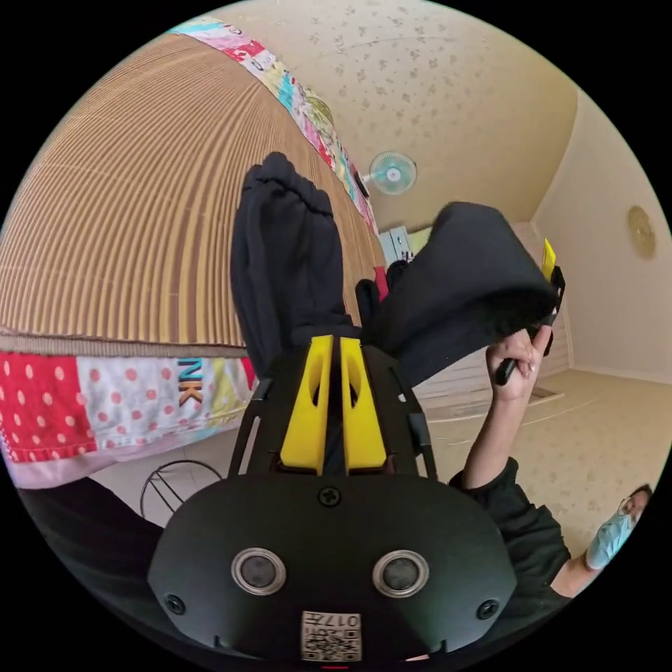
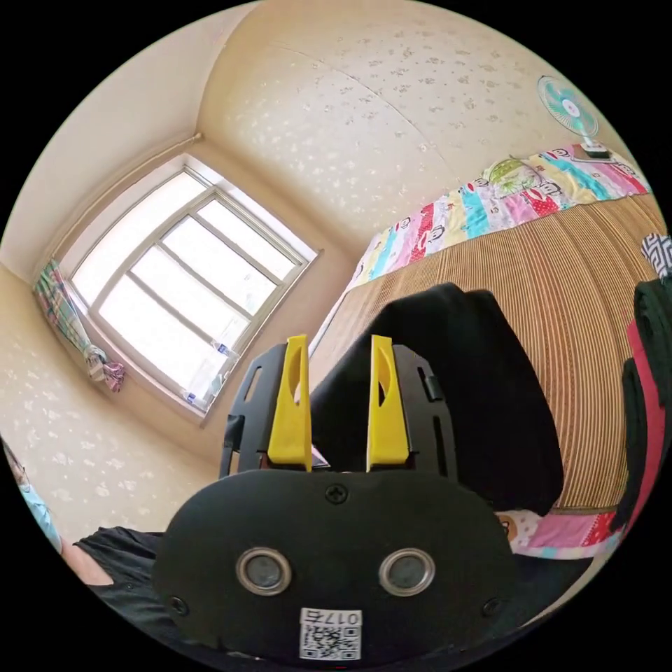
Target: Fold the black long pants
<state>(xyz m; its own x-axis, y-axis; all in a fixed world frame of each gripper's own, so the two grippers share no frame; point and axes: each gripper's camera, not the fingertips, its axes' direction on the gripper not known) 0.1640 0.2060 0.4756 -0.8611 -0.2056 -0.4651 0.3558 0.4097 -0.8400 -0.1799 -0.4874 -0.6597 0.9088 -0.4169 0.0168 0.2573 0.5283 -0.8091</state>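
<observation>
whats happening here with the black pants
A person is holding the black pants up over a bed with a striped mat, a gripper in each hand. The left gripper is shut on one part of the pants. The right gripper, seen at the person's hand in the left gripper view, has cloth between its jaws, which stand apart. The pants are lifted, not yet laid flat.

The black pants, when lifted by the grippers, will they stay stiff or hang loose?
Probably loose: the black pants droop in soft folds beyond the left gripper. They likely slip little, since the thick cloth bunches by the right gripper.
</observation>
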